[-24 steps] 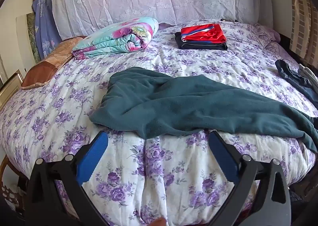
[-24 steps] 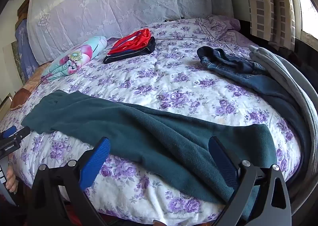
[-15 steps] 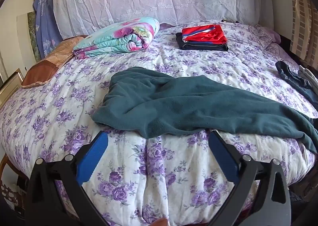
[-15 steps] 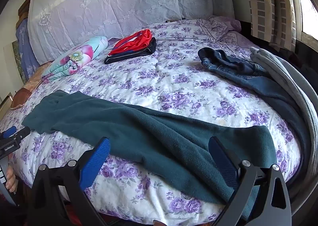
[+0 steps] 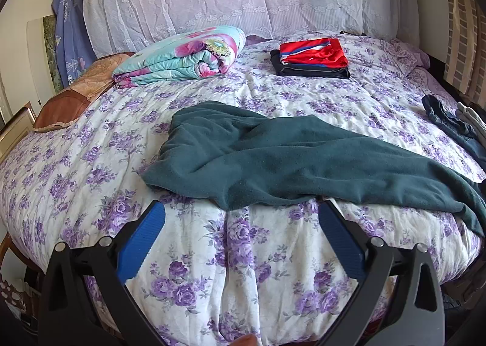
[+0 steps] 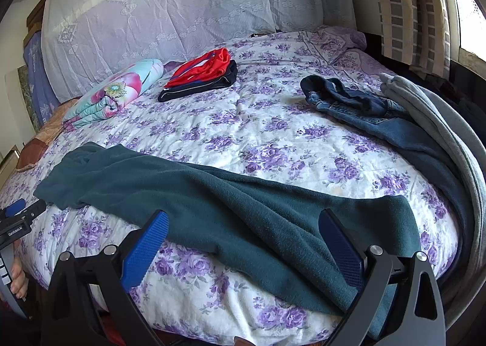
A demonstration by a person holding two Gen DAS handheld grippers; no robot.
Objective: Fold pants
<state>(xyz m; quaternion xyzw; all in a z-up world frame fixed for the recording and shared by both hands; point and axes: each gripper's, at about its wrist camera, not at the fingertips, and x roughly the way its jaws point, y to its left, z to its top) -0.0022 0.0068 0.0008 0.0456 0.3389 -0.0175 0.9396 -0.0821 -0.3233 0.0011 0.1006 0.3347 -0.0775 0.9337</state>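
Holding both grippers spread and empty before the pants (image 5: 303, 160): left gripper (image 5: 241, 218) near the waist, right gripper (image 6: 243, 224) over the legs, ready to grasp.

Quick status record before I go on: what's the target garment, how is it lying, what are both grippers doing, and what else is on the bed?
target: teal fleece pants, unfolded
lie: spread lengthwise along the near edge of the bed, one end hanging over it
left gripper: open, empty, short of the pants
right gripper: open, empty, over the pants
folded already: red and dark garments, stacked near the headboard
waiting: blue jeans, grey garment at the right edge
other: rolled floral quilt
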